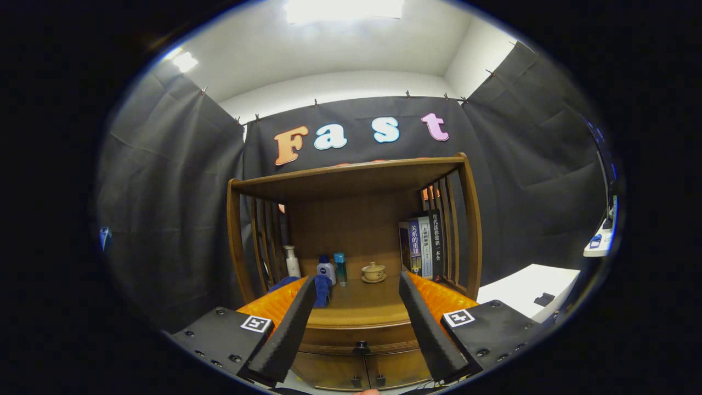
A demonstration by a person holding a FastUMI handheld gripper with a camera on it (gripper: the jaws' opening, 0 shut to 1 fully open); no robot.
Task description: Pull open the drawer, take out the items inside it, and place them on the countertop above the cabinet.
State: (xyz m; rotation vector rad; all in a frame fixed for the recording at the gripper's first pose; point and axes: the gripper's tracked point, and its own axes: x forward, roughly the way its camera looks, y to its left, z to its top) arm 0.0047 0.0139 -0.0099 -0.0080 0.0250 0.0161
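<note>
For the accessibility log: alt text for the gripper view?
The gripper is open, its fingers either side of a closed wooden drawer's dark knob. On the countertop beyond stand bottles, a lidded cup, books and a blue cloth.

Black cloth walls [175,219] under a white ceiling [329,55] with a bright light panel [344,10].

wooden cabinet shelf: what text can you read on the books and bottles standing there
"关系的重建": spine of the blue-and-white book.
"现代法律常识一本全": spine of the tall dark book.
Pale grey book between those two: print too small to read.
Small white bottle with a blue cap: blurred, unreadable.
Gripper, fingers open and holding nothing: square black-and-white markers, no words.
</note>
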